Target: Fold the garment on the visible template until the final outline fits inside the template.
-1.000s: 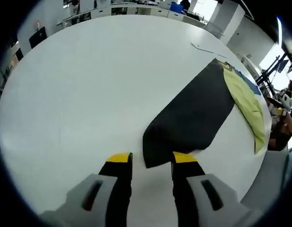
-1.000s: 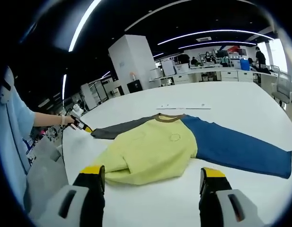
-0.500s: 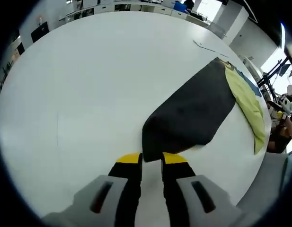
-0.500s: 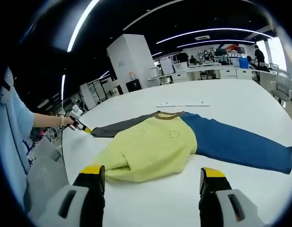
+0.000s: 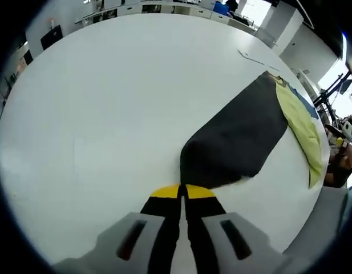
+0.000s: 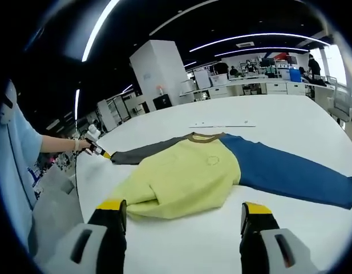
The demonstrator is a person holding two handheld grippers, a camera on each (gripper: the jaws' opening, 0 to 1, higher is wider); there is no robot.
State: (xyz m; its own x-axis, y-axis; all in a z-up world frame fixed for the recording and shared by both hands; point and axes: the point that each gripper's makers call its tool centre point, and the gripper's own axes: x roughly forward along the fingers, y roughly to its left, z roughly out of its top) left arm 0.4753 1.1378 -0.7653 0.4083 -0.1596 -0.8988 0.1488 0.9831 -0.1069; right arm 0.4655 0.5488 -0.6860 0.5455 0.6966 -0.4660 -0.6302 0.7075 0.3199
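Closing over the last second, my left gripper (image 5: pixel 182 190) now has its yellow-tipped jaws pressed together at the cuff end of the dark grey sleeve (image 5: pixel 235 145), and from here I cannot tell whether cloth is actually caught between them. That sleeve lies flat on the white table (image 5: pixel 107 103), running away from the cuff toward the yellow-green body (image 5: pixel 298 123) of the garment, with a sliver of blue beyond it.

From my right gripper view, the same left gripper (image 6: pixel 98 149) appears small at the far tip of the grey sleeve, held in my hand (image 6: pixel 79 145). Rightward from that sleeve the sweatshirt (image 6: pixel 187 177) spreads across the table: yellow-green torso with a brown collar (image 6: pixel 205 137), then the blue sleeve (image 6: pixel 284 171) stretched flat to the far side. My right gripper (image 6: pixel 184 220) hovers above the table just short of the torso's near hem, its jaws standing wide apart and holding nothing. Beyond the collar a thin line (image 6: pixel 221 126) marks the tabletop.
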